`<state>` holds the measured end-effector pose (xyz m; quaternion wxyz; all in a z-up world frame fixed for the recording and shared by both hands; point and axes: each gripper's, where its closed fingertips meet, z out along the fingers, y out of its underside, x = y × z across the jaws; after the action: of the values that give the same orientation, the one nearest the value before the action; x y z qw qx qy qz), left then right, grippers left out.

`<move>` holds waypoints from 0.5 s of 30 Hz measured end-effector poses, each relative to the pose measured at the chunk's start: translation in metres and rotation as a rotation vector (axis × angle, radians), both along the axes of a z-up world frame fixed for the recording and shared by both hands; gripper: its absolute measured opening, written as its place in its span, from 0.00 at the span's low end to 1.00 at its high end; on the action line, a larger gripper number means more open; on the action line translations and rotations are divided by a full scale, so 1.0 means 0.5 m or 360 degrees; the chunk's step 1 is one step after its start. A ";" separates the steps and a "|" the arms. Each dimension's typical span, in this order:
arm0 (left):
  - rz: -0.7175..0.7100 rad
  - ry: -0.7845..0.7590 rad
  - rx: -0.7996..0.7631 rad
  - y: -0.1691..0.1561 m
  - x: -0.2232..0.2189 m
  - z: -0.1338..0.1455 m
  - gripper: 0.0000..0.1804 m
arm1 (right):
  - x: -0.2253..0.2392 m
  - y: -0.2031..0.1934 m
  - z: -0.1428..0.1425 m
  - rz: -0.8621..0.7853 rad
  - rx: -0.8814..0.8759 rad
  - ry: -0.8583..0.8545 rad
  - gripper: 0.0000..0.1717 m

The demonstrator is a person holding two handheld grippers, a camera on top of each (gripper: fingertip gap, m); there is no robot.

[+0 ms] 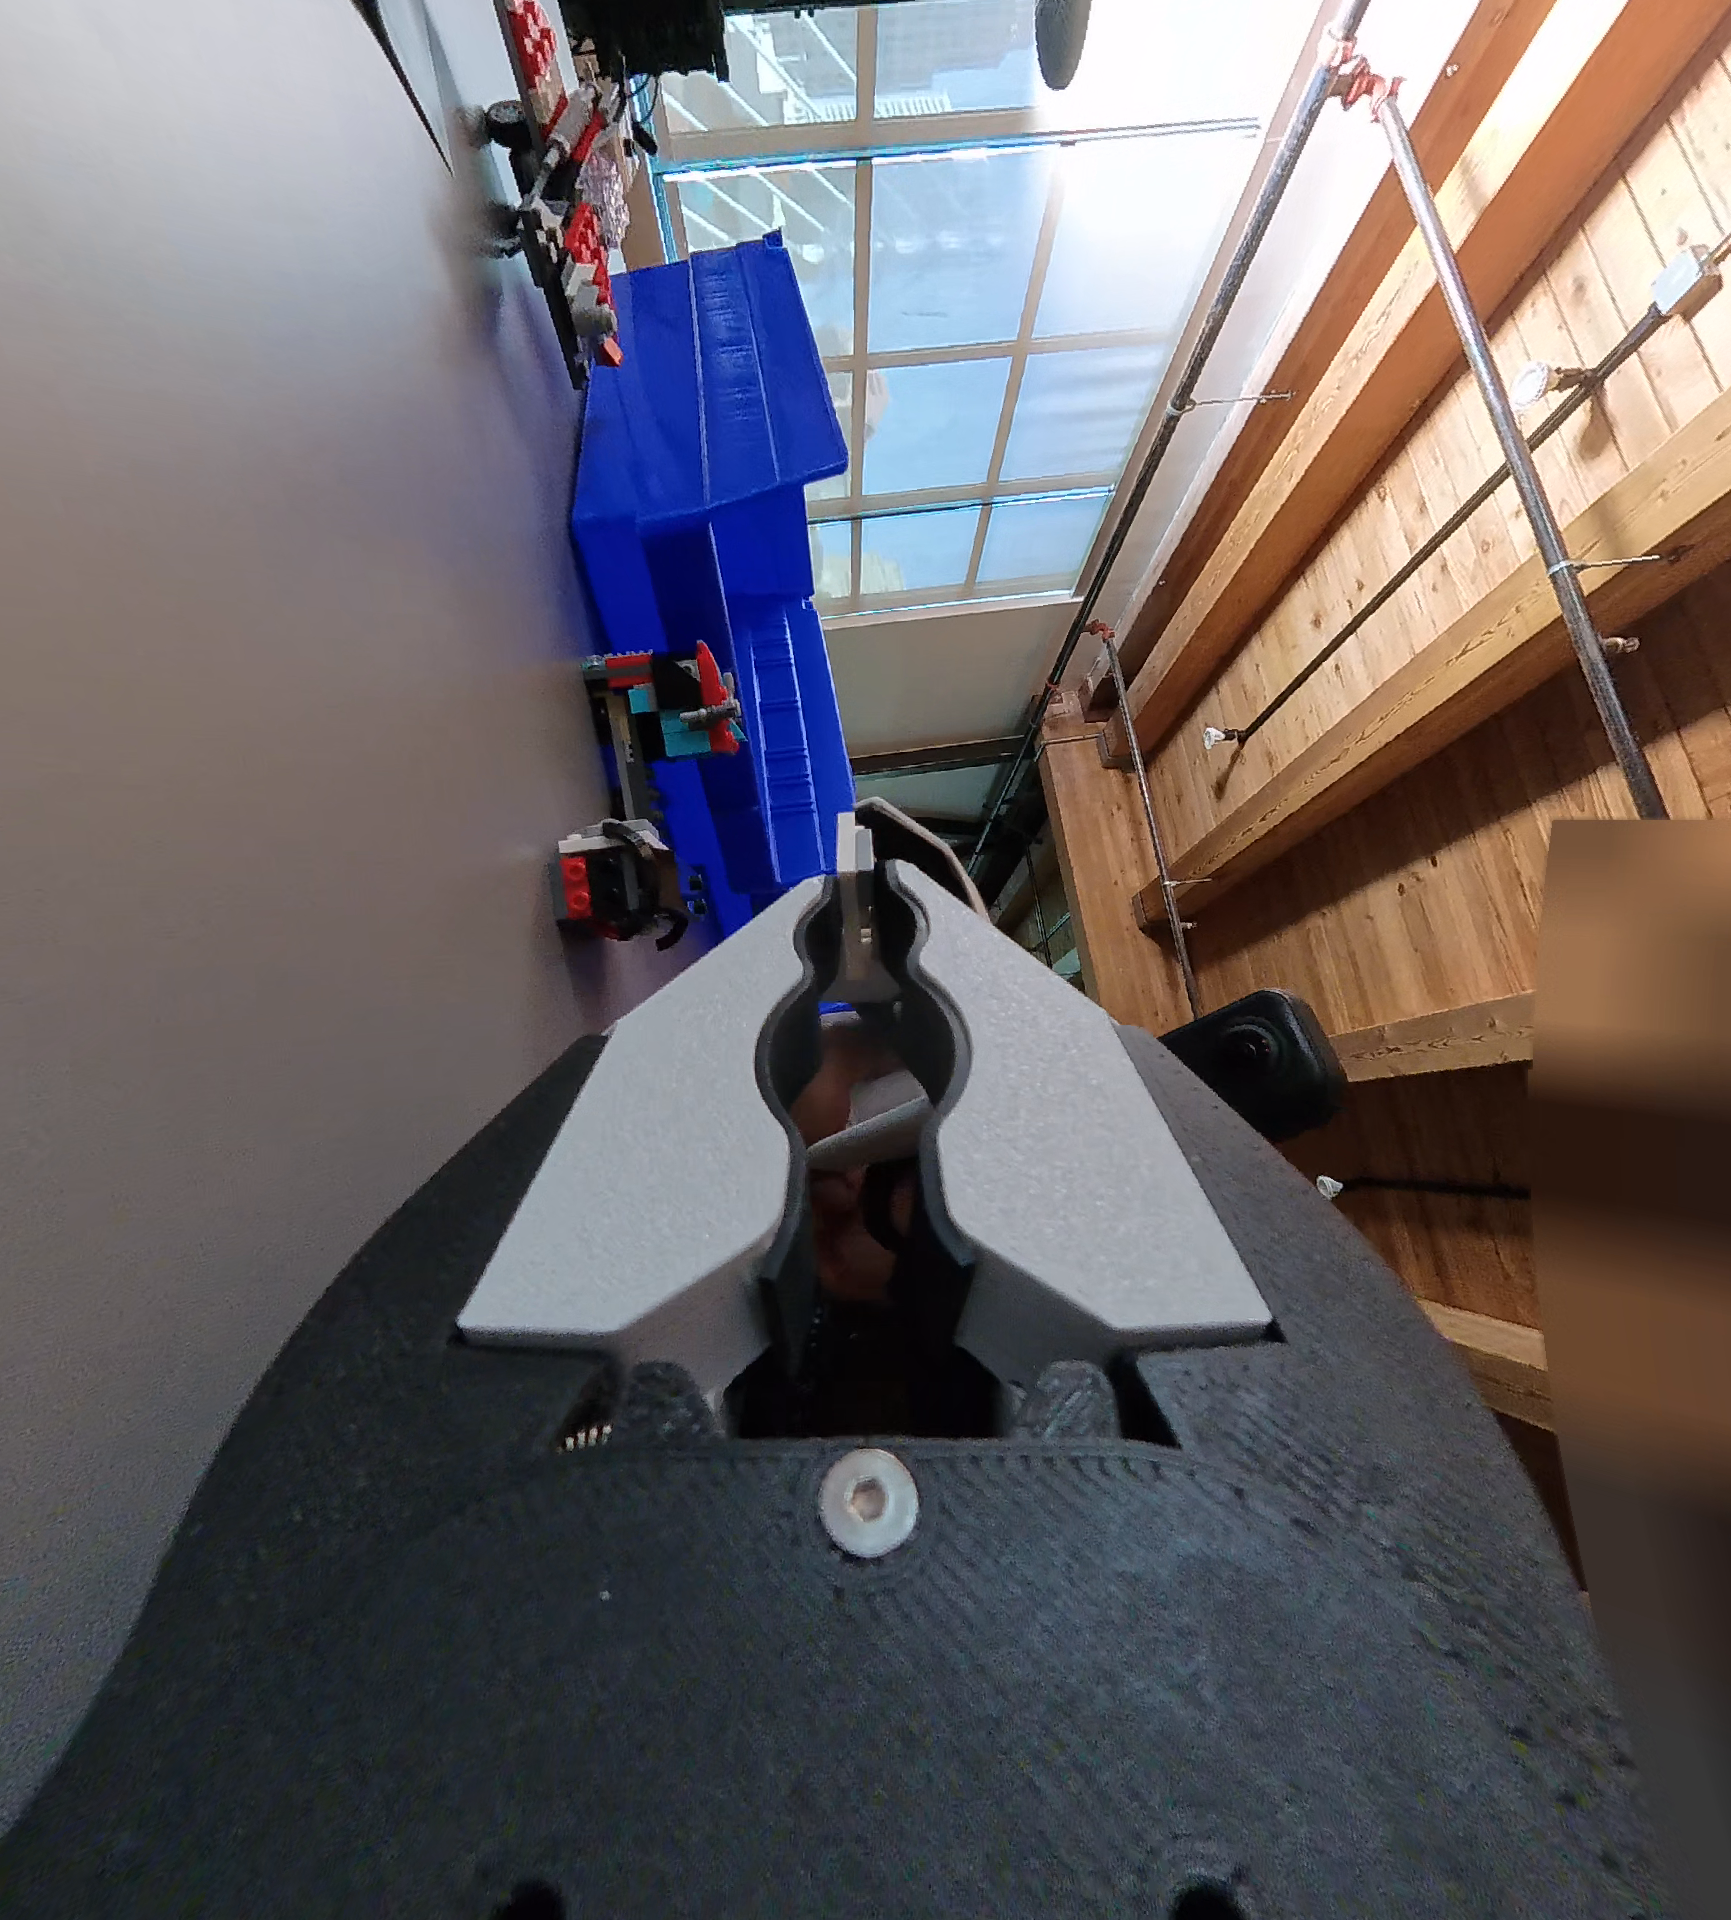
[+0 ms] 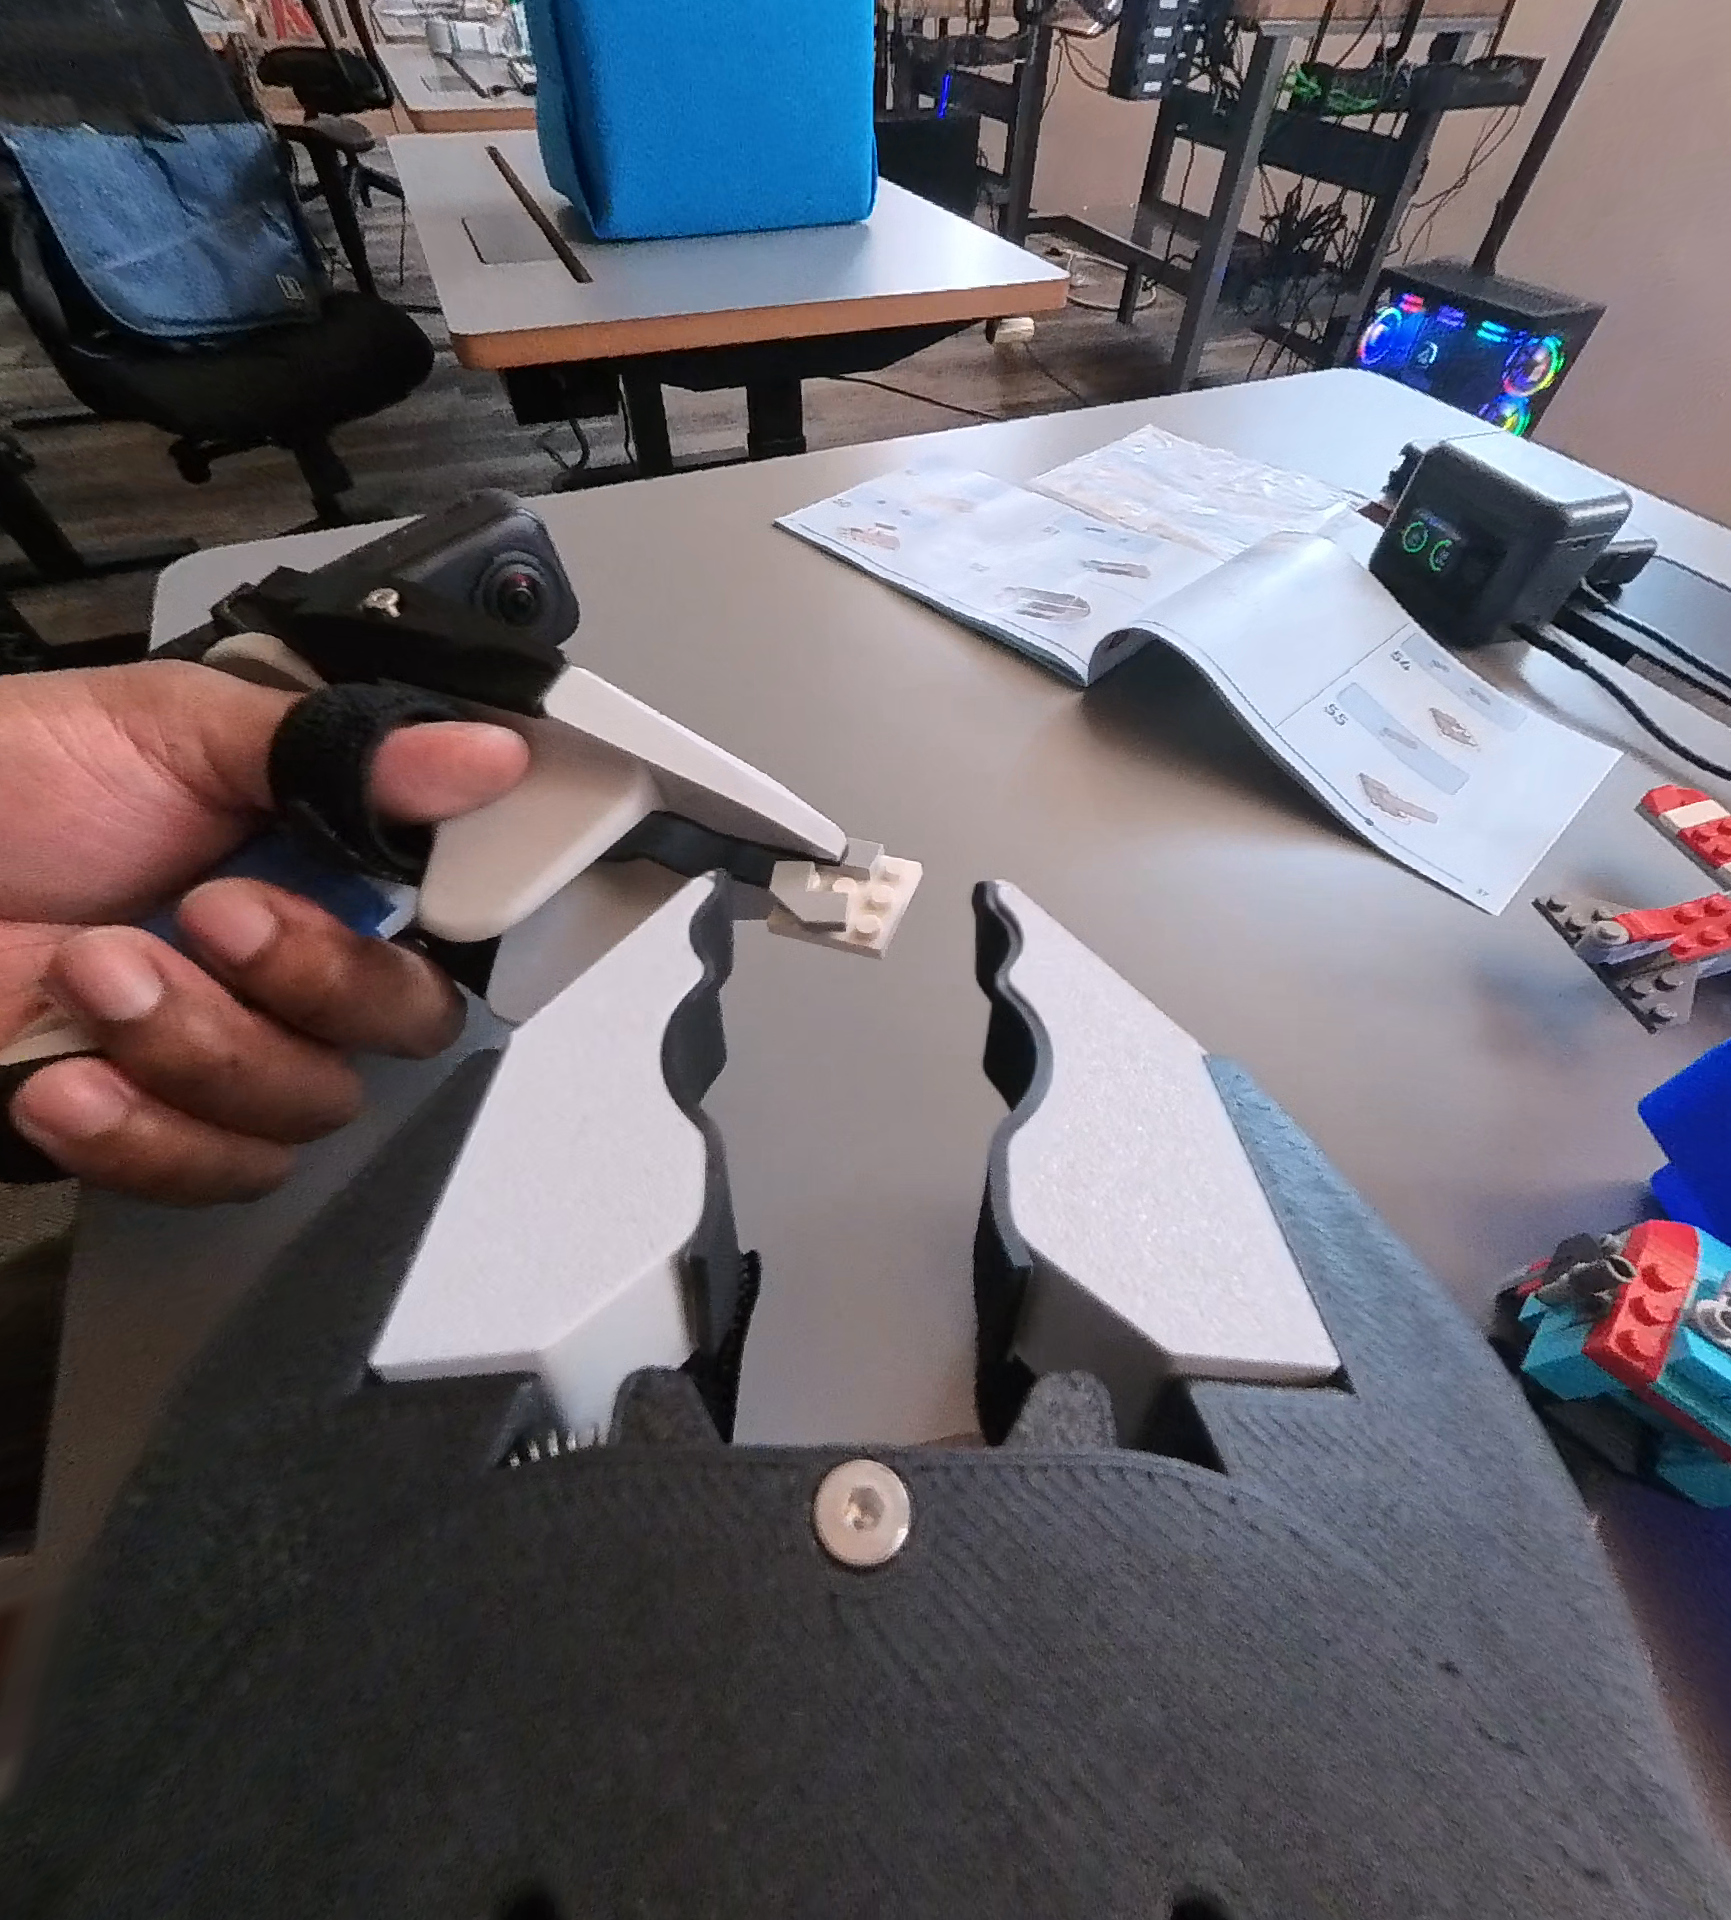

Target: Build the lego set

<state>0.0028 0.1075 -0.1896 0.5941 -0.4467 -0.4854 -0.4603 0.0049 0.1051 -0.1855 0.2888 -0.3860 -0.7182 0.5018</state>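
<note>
Right gripper (image 2: 850, 914) nearest lens, jaws spread wide, nothing between them. Small white studded plate with grey piece (image 2: 856, 899) just ahead, left of gap centre, pinched firmly by left gripper (image 2: 819, 862), long axis slanting across, above grey table (image 2: 1048, 727).

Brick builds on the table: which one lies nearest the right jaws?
The red-and-teal build, close beside the right gripper; the red, white and grey one lies farther off.

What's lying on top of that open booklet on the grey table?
A clear plastic bag lies on the far pages of the open booklet; the near pages are bare. What the bag holds cannot be made out. A raised fold hides whatever lies under the booklet's middle.
</note>
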 end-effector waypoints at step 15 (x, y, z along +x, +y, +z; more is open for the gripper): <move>-0.0016 -0.0020 0.0010 0.002 0.002 -0.004 0.04 | -0.006 0.012 -0.011 -0.0004 -0.0045 -0.0055 0.25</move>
<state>0.0038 0.1085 -0.1915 0.5902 -0.4442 -0.4854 -0.4676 0.0017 0.1113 -0.1909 0.2714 -0.3995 -0.7154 0.5049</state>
